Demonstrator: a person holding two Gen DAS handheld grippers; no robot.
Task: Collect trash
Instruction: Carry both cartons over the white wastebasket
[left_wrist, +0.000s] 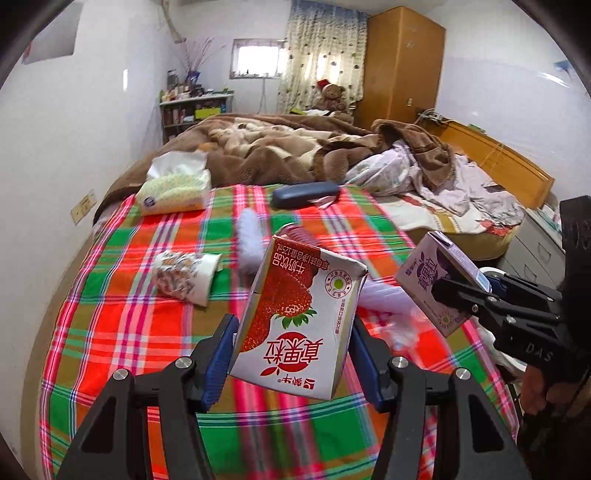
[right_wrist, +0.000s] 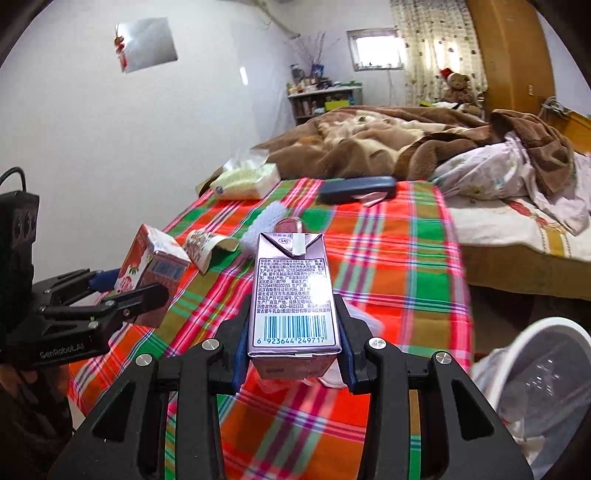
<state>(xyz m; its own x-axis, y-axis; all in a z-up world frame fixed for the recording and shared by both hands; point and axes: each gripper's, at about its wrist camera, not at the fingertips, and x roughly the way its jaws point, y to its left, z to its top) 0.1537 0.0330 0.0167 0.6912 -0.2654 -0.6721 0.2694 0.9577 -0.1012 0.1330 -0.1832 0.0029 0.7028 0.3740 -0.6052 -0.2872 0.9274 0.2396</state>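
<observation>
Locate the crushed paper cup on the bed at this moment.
The crushed paper cup lies on its side on the plaid sheet, left of the white brush and nearer than the tissue pack.

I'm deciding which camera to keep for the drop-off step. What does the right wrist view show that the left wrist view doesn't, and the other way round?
Only the right wrist view shows the white bin with its clear liner, low at the right, and the purple carton's barcode side.

Only the left wrist view shows the strawberry carton's printed front.

Both share the left gripper shut on the strawberry carton, the right gripper shut on the purple carton, the crumpled paper cup, tissue pack and dark case on the plaid cloth.
</observation>
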